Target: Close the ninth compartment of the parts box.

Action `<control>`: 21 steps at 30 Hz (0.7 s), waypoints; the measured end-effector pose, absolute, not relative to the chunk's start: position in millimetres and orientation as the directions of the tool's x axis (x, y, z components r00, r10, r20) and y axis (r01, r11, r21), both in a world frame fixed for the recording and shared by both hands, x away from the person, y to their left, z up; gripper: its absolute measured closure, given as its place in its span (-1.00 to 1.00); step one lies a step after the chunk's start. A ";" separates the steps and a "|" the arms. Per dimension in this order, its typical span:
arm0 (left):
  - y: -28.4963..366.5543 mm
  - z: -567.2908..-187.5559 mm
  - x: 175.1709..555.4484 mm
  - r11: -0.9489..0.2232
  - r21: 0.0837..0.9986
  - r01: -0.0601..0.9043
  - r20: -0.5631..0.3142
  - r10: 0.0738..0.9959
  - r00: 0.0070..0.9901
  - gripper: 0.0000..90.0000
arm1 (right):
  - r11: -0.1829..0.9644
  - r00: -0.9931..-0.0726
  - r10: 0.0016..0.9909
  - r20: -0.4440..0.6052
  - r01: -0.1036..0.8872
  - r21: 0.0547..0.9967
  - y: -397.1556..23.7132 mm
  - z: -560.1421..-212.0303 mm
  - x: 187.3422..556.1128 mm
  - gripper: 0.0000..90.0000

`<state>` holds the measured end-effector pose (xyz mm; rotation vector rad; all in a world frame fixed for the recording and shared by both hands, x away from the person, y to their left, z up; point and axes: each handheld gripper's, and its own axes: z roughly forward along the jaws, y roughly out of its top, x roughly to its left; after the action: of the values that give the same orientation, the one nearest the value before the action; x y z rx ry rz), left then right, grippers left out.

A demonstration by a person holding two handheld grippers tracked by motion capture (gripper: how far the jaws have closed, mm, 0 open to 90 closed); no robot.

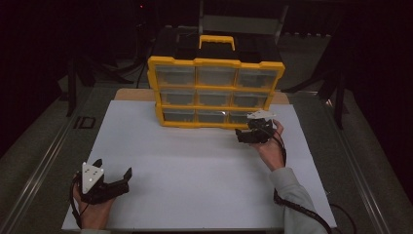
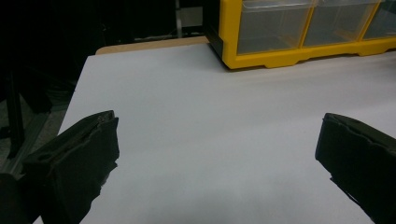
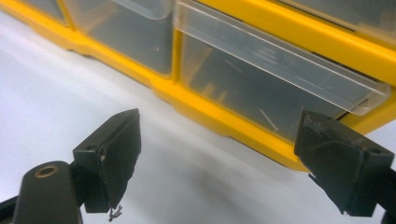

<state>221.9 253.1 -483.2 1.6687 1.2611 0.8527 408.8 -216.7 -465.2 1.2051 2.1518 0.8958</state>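
A yellow organiser [image 1: 215, 92] with nine clear drawers in three rows and a yellow handle [image 1: 216, 42] on top stands upright at the far edge of the white surface [image 1: 195, 161], about midway along it.

The right tool [image 1: 242, 135] is held just in front of the organiser's bottom right drawer [image 3: 261, 88], near the far right part of the surface. Its jaws stand wide apart with nothing between them; in the right tool view they frame that drawer, whose clear front lip sticks out a little from the yellow frame. The pads touch neither drawer nor frame. Thin pale lines show through the clear front; what they are is too small to tell.

The left tool [image 1: 113, 174] sits low at the near left corner of the surface, held in the person's left hand [image 1: 92, 212], well apart from the organiser. Its jaws are also spread wide and hold nothing; in the left tool view they point across bare white surface toward the organiser's left bottom corner [image 2: 233, 58].
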 end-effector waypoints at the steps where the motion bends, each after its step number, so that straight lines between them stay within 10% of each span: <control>1: 253.1 -483.2 221.9 -0.125 0.915 0.383 0.024 0.966 0.257 -0.99 | 0.388 -0.479 0.871 -0.108 0.535 0.751 -216.8 -463.9 407.2 -0.71; 21: 253.0 -483.3 221.6 -0.124 0.915 0.384 0.023 0.966 0.258 -0.99 | 0.327 -0.506 0.862 -0.017 0.530 0.782 -245.8 -462.1 375.2 -0.75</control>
<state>221.6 253.0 -483.3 1.6685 1.2620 0.8503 375.2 -245.8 -462.1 1.2273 2.1645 1.0307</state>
